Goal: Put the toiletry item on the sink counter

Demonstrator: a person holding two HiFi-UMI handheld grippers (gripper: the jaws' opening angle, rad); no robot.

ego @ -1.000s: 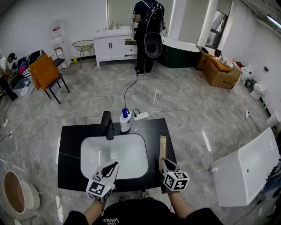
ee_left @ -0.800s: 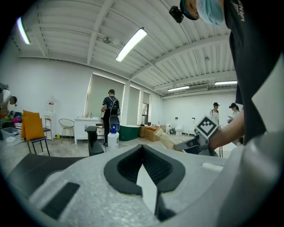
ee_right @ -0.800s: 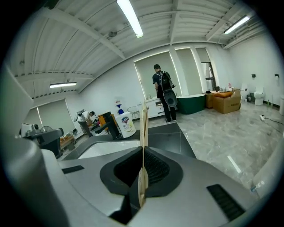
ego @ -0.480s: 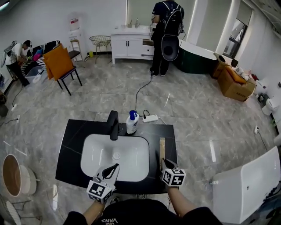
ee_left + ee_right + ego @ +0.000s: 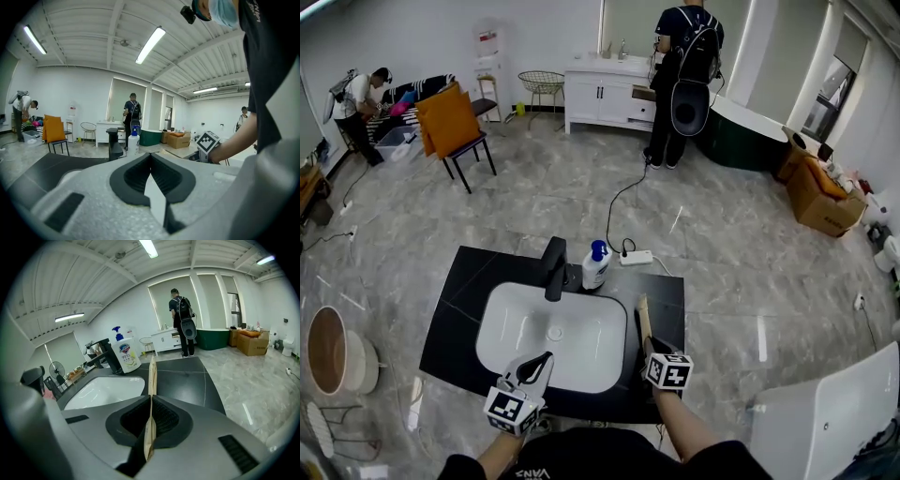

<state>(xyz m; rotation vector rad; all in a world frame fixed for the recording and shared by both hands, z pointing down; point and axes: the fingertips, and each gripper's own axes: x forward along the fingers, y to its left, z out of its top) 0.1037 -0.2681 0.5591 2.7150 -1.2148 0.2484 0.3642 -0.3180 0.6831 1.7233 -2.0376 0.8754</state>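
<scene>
One careful set-down left.
The black surface (image 5: 469, 281) has a bare strip right of the white basin (image 5: 553, 333). I'd lower my right claw (image 5: 649, 345), clamped on the tan packet (image 5: 152, 376) held edge-up over that strip, tip it flat, then release. My left claw (image 5: 539, 361) is pinched together, empty, at the basin's front rim.

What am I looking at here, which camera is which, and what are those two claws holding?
No robot: a person holds a two-jaw gripper in each hand. One picture comes from a camera on their head, looking down; the other two ride on the grippers, looking along the jaws. Below is a black sink counter with a white basin, black faucet and soap bottle. The right gripper is shut on a thin tan packet, right of the basin. The left gripper is shut and empty.
</scene>
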